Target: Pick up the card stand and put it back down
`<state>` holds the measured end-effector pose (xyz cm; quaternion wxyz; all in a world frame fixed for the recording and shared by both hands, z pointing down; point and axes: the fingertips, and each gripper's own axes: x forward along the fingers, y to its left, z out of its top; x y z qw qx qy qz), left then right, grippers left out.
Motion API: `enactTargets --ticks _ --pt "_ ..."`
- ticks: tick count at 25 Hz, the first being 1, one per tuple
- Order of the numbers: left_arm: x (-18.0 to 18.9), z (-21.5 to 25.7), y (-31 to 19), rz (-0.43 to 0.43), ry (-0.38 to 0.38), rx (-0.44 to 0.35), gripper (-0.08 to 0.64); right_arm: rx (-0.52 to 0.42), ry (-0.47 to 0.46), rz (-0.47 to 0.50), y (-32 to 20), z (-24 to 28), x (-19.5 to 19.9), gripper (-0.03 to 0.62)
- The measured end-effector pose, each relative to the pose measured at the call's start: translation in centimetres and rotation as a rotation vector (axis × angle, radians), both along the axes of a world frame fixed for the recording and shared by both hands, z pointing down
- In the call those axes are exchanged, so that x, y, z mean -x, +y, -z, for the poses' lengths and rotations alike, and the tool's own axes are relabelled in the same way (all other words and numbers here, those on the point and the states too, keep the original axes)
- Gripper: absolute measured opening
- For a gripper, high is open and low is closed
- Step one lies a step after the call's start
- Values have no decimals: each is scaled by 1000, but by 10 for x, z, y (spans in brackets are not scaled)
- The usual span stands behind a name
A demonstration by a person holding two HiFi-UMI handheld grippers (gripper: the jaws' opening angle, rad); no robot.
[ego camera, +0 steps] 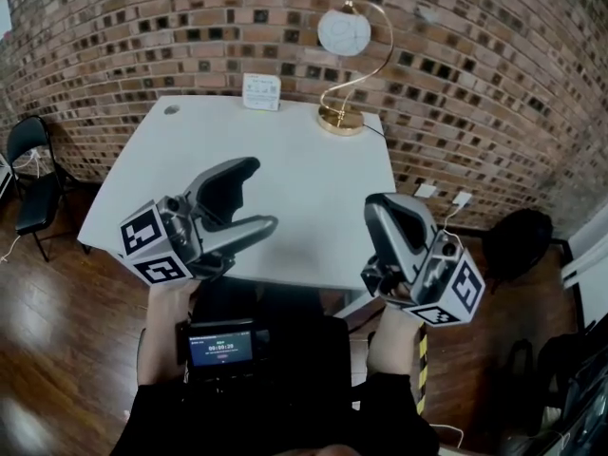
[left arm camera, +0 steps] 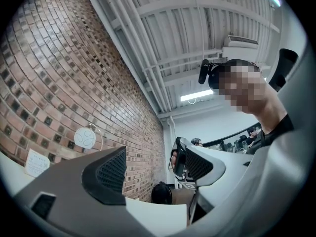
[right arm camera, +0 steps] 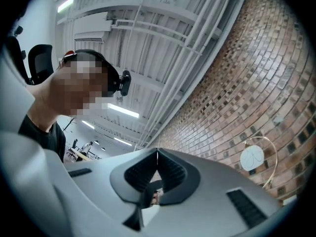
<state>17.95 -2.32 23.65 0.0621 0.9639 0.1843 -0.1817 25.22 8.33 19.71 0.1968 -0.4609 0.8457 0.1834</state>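
The card stand (ego camera: 261, 91) is a small white upright card at the far edge of the white table (ego camera: 285, 217), next to the brick wall. In the left gripper view the card stand (left arm camera: 36, 163) shows small at the lower left. My left gripper (ego camera: 259, 194) hangs over the table's near left part, far short of the stand, with its jaws open and nothing between them (left arm camera: 155, 169). Held at the table's near right corner, my right gripper (ego camera: 377, 205) has its jaws shut on nothing, the tips meeting (right arm camera: 158, 154). Both gripper cameras are tilted up toward the ceiling.
A gold arc lamp (ego camera: 347, 65) with a round white shade stands right of the card stand. A black folding chair (ego camera: 33, 174) sits left of the table and a dark bag (ego camera: 518, 240) lies on the floor to the right. A small screen device (ego camera: 220, 347) is at my chest.
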Motion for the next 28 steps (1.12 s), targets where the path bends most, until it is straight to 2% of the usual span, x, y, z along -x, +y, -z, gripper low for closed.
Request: enactTargets --ticks 7,16,20,28 --pt "-7 -6 11 -11 -2 -5 374 -23 30 16 9 -4 6 17" --pt "-4 -3 18 2 -5 6 374 -6 38 33 10 0 8 17" --pt "-6 7 18 -5 5 -17 374 -35 68 23 5 10 13 17" --pt "-7 7 19 -2 -2 -37 374 -15 86 29 -5 9 20 17"
